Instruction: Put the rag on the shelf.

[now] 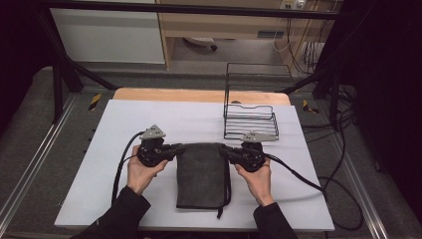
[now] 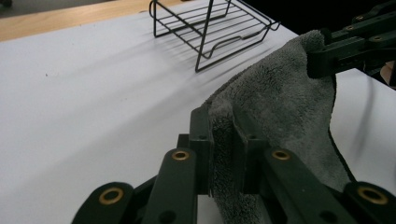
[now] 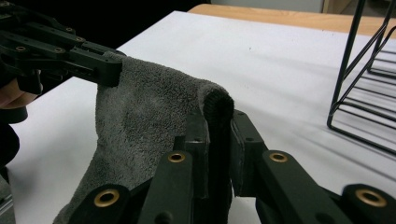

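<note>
So there's a black wire rack [image 1: 250, 112] sitting on the far right part of the white tabletop [image 1: 124, 124], with a tall wire back and a low front rail. A strip of bare wood [image 1: 199, 94] shows along the table's far edge. Black cables [image 1: 343, 149] run over the floor on the right side.
</note>
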